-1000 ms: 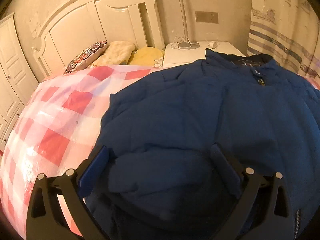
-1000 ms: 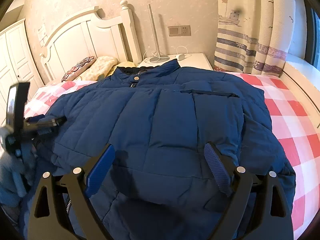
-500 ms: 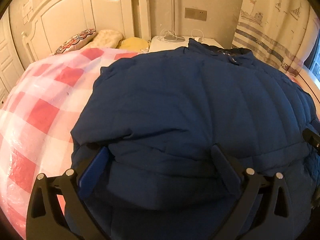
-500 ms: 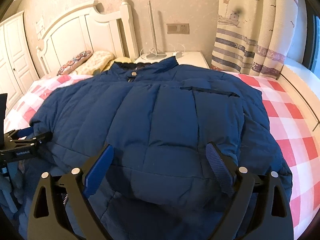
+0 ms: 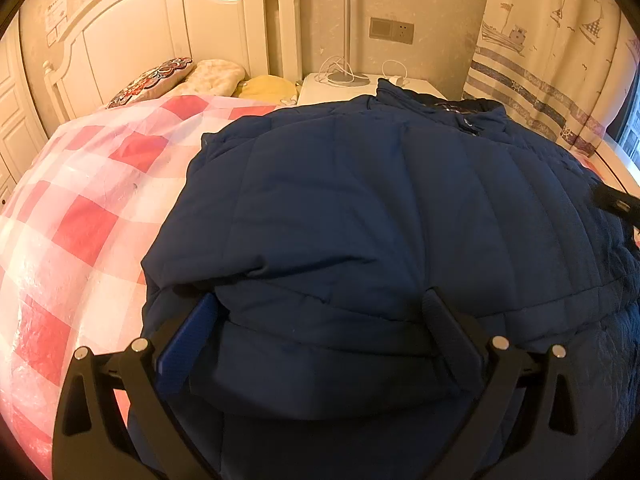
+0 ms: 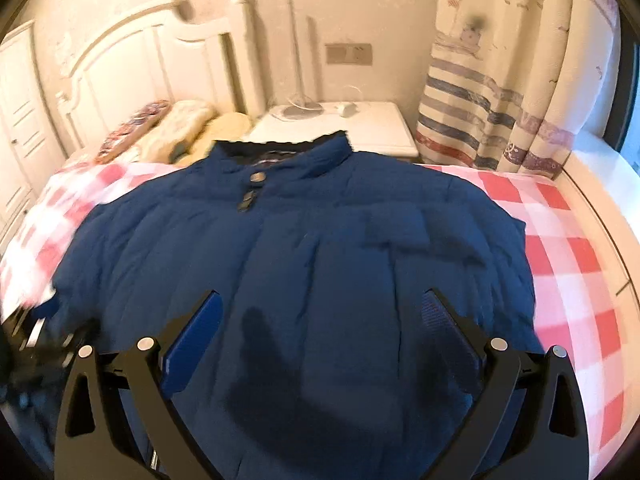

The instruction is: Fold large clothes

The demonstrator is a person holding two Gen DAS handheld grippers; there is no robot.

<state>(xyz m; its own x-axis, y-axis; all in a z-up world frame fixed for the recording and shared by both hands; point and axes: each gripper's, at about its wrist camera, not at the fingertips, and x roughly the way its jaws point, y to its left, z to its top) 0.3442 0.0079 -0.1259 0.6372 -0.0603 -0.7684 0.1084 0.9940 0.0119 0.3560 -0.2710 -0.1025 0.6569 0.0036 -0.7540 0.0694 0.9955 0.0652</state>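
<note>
A large dark blue padded jacket (image 5: 380,208) lies front up on a bed with a pink and white checked cover (image 5: 80,216); its collar points to the headboard. My left gripper (image 5: 320,312) is open, its jaws wide apart around a raised fold at the jacket's lower left hem. My right gripper (image 6: 324,308) is open and empty above the jacket (image 6: 300,240), over its lower middle. The right gripper's tip shows at the right edge of the left wrist view (image 5: 616,200). The left gripper shows blurred at the left edge of the right wrist view (image 6: 44,336).
A white headboard (image 5: 160,32) and several pillows (image 5: 216,76) are at the far end. A white nightstand (image 6: 360,124) with a lamp base and cables stands beside the bed. A striped curtain (image 6: 500,112) hangs at the right, by a window ledge.
The left gripper has moved right and forward over the jacket's left hem. The right gripper has risen and pulled back, so more of the jacket and bed shows. Both stay open.
</note>
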